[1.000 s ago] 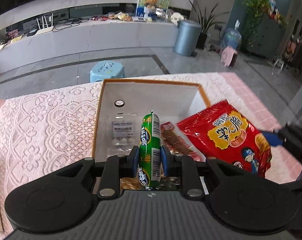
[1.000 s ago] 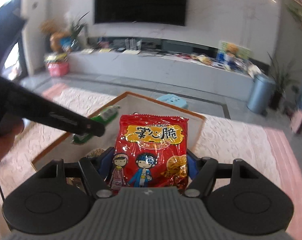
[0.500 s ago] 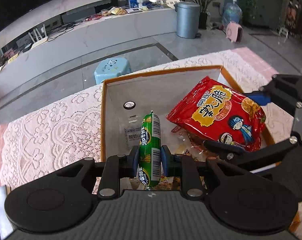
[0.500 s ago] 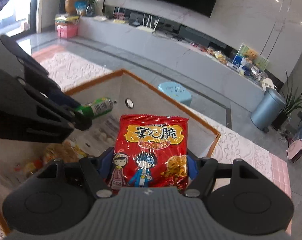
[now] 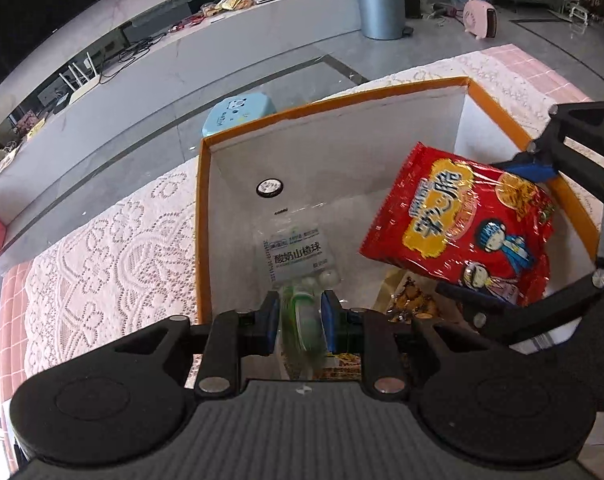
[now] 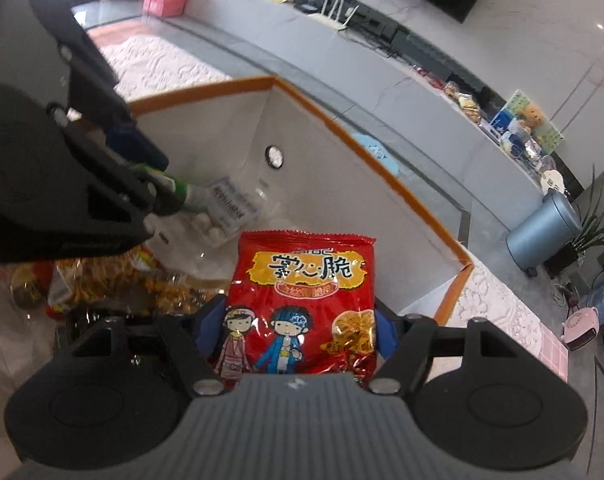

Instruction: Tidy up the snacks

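Observation:
An orange-rimmed white box [image 5: 333,100] [image 6: 206,90] sits on a lace-covered table. My left gripper [image 5: 300,322] is inside it, jaws slightly parted around a blurred green sausage stick [image 5: 302,328] that is slipping down. My right gripper [image 6: 294,332] is shut on a red snack bag [image 6: 302,300] [image 5: 469,224] and holds it over the box's right side. A clear packet of white balls [image 5: 298,256] [image 6: 222,216] lies on the box floor.
Yellow-brown snack packets [image 6: 110,276] [image 5: 409,300] lie in the box near me. The lace cloth [image 5: 102,248] covers the table left of the box. A blue stool [image 5: 242,110] and grey bin [image 5: 379,0] stand on the floor beyond.
Both grippers have gone lower and deeper into the box. The left jaws have parted and the green sausage stick, upright before, is now blurred and sliding down between them.

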Tool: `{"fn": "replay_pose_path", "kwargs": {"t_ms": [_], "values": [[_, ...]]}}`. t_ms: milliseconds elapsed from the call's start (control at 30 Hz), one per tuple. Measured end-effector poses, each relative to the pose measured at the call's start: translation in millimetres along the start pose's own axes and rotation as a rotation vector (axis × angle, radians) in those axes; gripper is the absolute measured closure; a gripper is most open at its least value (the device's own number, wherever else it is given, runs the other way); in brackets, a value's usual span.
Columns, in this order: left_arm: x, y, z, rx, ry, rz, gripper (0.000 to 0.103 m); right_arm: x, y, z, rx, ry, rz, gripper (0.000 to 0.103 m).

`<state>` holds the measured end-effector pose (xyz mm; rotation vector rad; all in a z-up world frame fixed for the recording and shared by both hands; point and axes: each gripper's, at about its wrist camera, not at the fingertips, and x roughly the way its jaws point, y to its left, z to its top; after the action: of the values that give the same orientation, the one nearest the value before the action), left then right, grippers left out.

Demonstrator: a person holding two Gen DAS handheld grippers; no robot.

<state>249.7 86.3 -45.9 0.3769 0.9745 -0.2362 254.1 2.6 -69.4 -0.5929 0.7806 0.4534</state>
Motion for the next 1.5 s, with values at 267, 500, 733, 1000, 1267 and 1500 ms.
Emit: {"fn": "replay_pose_path", "kwargs": {"t_ms": [267, 500, 733, 1000, 1267, 1500], "values": [[-4.4, 7.0, 10.1, -0.006, -0.008, 0.031, 0.077, -5.2, -2.3, 0.9, 0.0, -0.003, -0.009, 0.019], [-23.9, 6.6, 11.6, -0.008, -0.058, 0.062, 0.058, -22.0, -7.4, 4.0, 0.026, -0.042, -0.009, 0.014], [-49.2, 2.1, 6.6, -0.044, -0.102, 0.084, 0.051, -42.4, -6.2, -5.7, 0.06, -0.063, -0.013, 0.014], [-111.5, -1.9, 2.4, -0.168, -0.222, 0.107, 0.045, -99.0, -17.6, -25.5, 0.215, -0.152, -0.05, 0.013], [-174.0, -29.1, -14.4, -0.256, -0.346, 0.097, 0.041, -175.5, -27.3, -73.8, 0.455, -0.271, -0.091, 0.01], [-199.9, -69.1, -34.6, -0.222, -0.393, 0.107, 0.041, -234.2, -25.7, -129.4, 0.588, -0.346, -0.148, 0.008]]}}
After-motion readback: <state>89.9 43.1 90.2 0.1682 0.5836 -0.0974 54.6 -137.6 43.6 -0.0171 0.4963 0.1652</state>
